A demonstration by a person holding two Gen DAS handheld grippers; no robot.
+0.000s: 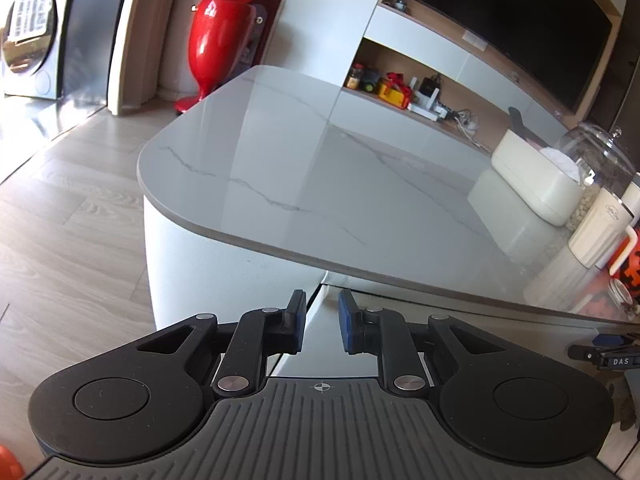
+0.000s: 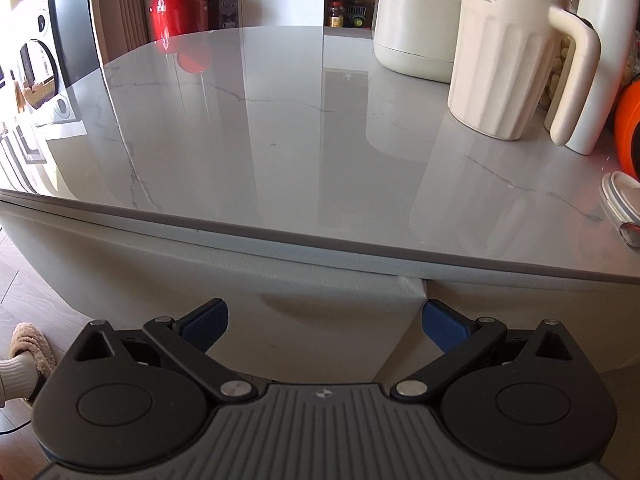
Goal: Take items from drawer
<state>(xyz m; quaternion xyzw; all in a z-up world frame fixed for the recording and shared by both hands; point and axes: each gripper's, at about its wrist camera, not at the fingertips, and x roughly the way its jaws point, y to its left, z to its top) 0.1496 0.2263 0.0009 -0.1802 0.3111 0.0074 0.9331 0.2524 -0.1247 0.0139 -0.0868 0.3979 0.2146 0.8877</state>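
Cream ribbed mug (image 2: 506, 60) and cream tub (image 2: 414, 32) on glossy grey marble-look tabletop (image 2: 260, 128). Left gripper (image 1: 321, 328) narrowly parted, empty; right gripper (image 2: 325, 326) spread wide, empty, before white drawer front (image 2: 320, 316). Wood floor (image 1: 72, 208).

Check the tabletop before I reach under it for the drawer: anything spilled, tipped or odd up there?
Nothing stands out. The cream mug and cream container stand upright on the marble tabletop, which shows no spill. A white lid lies loose at the right edge. Both claws are empty.
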